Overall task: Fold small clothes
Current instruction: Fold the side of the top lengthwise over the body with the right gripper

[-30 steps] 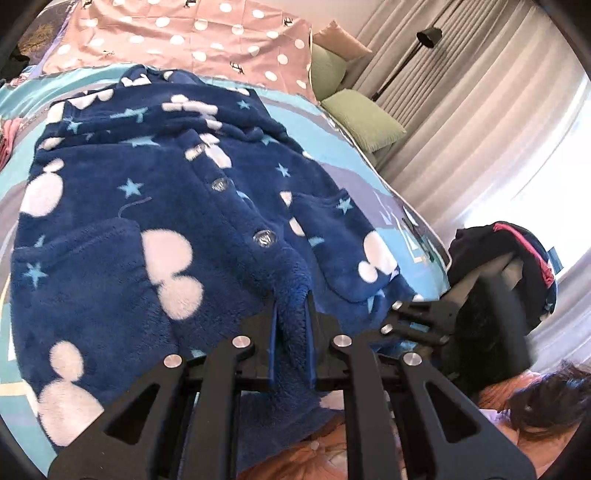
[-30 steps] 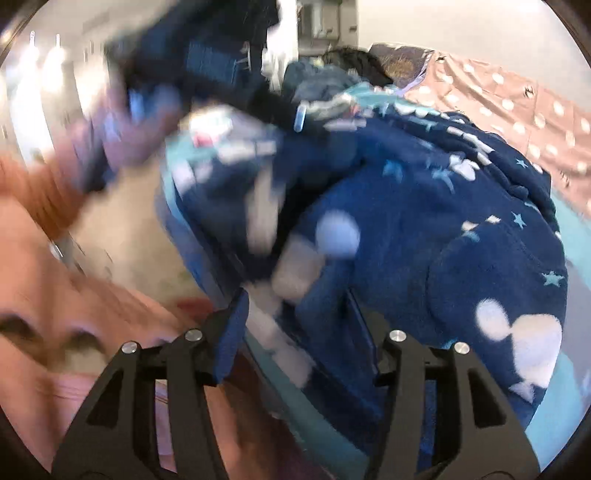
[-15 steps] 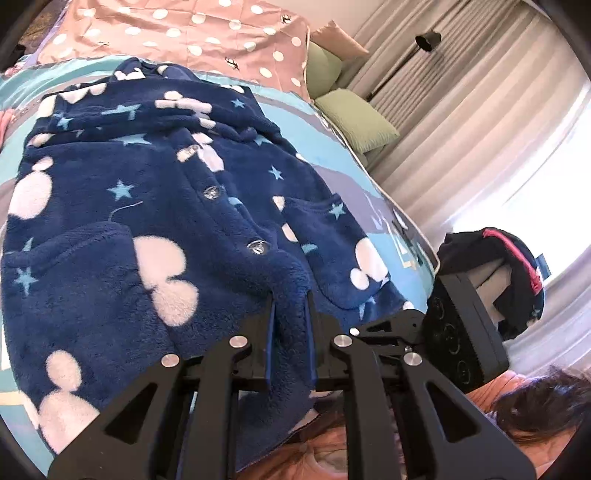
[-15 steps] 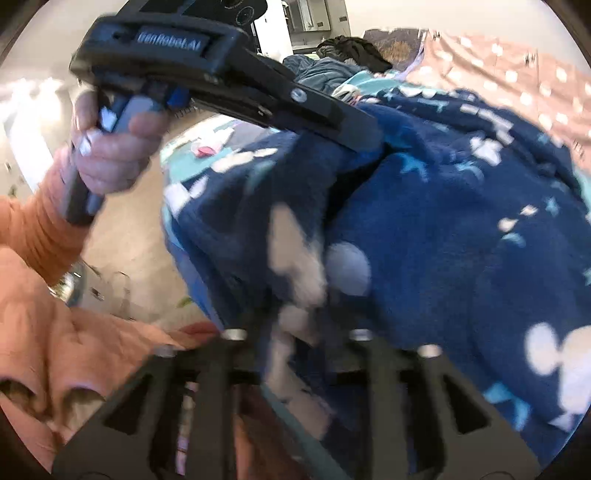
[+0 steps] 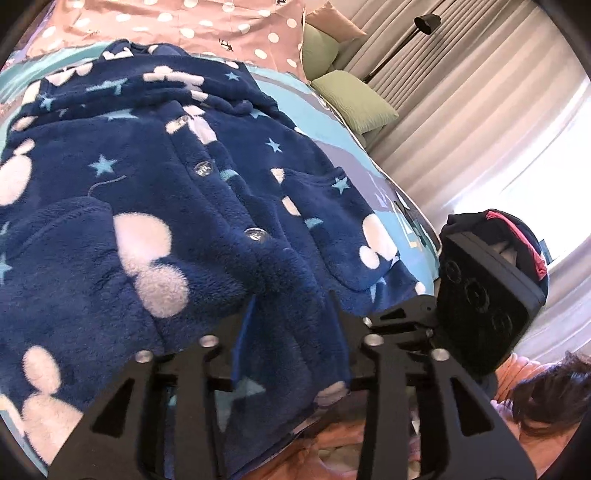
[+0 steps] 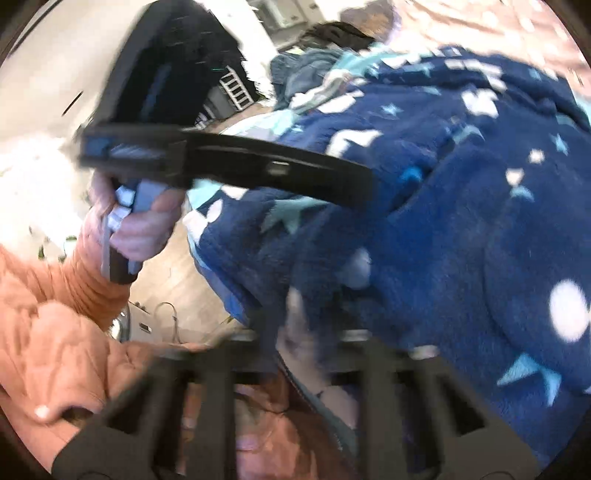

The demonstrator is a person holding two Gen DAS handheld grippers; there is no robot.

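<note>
A navy fleece jacket (image 5: pixel 155 206) with white blobs, pale stars and round buttons lies spread on the bed, front side up. My left gripper (image 5: pixel 291 314) has its jaws parted around the thick bottom hem near the lowest button. My right gripper (image 6: pixel 306 314) is shut on the hem of the same jacket (image 6: pixel 461 229) a little to the side; this view is blurred by motion. The left gripper's body (image 6: pixel 229 155) and the hand holding it cross the right wrist view. The right gripper's body (image 5: pixel 480 306) shows at the right of the left wrist view.
The bed has a light blue sheet (image 5: pixel 325 110), a pink dotted duvet (image 5: pixel 207 29) and green pillows (image 5: pixel 351 99) at the far end. Grey curtains (image 5: pixel 480 92) and a floor lamp stand beyond. A pile of dark clothes (image 6: pixel 325 37) lies at the far side. Wooden floor (image 6: pixel 173 288) lies below the bed edge.
My left jaws have opened wider around the hem. My right gripper closed on the hem and moved in close beside the left one. The jacket's lower edge is bunched up.
</note>
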